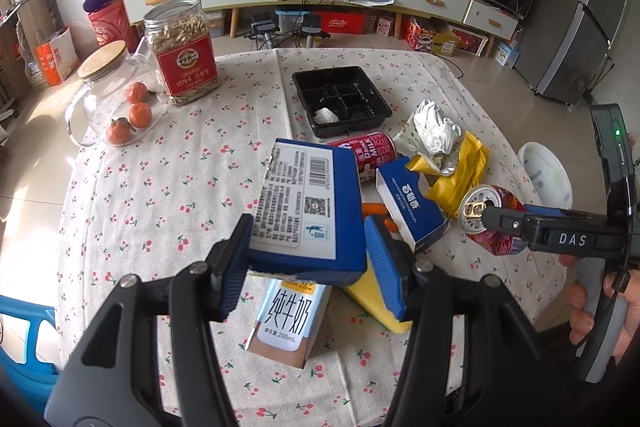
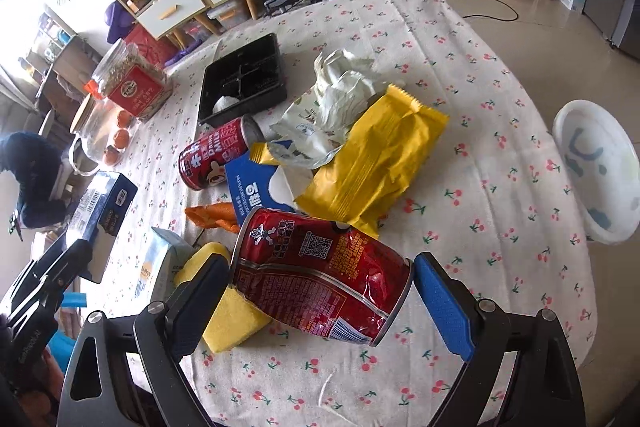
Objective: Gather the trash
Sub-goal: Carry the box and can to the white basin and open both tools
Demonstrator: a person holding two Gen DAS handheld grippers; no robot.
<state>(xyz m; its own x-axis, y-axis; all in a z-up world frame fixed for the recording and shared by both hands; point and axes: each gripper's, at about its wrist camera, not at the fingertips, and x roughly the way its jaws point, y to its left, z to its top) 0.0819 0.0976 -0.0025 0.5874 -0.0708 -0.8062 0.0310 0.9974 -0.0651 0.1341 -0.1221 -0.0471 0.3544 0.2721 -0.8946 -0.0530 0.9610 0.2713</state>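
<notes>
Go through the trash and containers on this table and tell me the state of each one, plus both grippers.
Left gripper: shut on blue carton, lifted.
Blue carton: held, top torn open.
Right gripper: open, jaws around crushed red can.
Crushed red can: dented, lying on its side.
Red milk can: on its side, opened.
Black tray: open, holding a crumpled tissue.
Yellow wrapper: torn open.
Seed jar: upright.

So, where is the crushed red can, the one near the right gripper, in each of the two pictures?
Left wrist view: the crushed red can lies at the right, top end toward the camera, at the right gripper's tip.
Right wrist view: the same can is low at centre, lying between the right gripper's fingers.
Shared landmark: the yellow wrapper, just behind the can in both.
</notes>
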